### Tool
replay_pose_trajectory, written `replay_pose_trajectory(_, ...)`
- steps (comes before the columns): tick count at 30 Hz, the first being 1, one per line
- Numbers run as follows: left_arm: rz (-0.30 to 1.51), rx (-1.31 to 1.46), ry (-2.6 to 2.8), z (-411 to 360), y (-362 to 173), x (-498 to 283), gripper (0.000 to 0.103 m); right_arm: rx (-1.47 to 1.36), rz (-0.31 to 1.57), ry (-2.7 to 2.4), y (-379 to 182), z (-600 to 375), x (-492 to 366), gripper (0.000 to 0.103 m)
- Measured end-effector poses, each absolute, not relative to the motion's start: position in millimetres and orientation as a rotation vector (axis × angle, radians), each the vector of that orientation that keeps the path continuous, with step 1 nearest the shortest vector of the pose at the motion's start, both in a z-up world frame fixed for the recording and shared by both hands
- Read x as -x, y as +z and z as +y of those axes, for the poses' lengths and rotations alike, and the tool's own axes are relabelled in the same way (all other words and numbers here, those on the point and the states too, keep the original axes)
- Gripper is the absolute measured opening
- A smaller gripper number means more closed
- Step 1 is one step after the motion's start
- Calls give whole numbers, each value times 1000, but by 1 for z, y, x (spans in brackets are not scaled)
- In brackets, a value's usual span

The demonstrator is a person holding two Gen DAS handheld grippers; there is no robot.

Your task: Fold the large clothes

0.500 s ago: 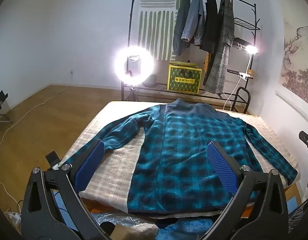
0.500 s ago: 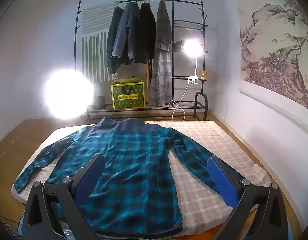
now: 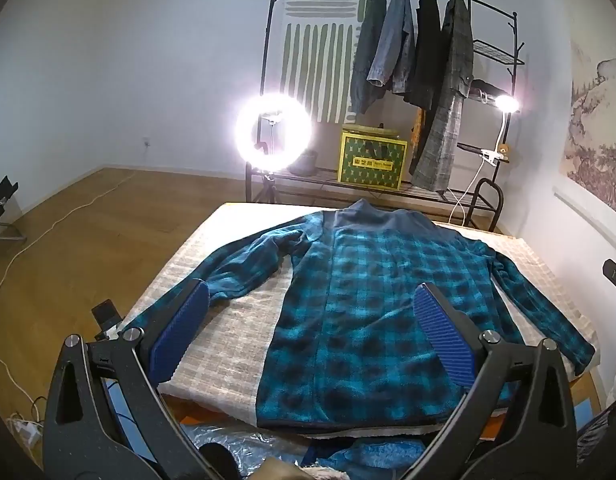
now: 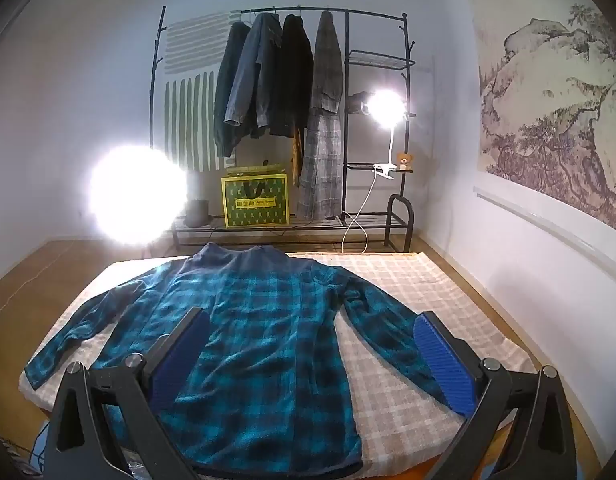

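A teal and black plaid fleece jacket lies flat on a checked beige mat, collar at the far end, both sleeves spread out. It also shows in the right wrist view. My left gripper is open and empty, above the jacket's near left part; its left pad is over the left sleeve. My right gripper is open and empty, above the jacket's near right side; its right pad is over the right sleeve.
A black clothes rack with hanging coats and a yellow box stands behind the mat. A ring light and a clip lamp shine toward me. Wood floor lies left. Plastic wrap and blue cloth lie below the mat's near edge.
Both grippers stay open and hold almost the same place over the jacket. The jacket has not moved.
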State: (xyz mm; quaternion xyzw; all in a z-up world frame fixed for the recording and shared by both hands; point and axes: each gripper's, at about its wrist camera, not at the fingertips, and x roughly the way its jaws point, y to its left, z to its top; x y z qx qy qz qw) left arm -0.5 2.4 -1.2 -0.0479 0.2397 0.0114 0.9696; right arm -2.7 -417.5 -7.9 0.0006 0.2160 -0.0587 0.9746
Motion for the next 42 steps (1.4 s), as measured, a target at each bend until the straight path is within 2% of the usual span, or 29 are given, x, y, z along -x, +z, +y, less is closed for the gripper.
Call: replay_pose_trajectory(42, 488, 107, 27, 5, -7, 6, 103, 11, 404, -130, -22, -409, 4, 103)
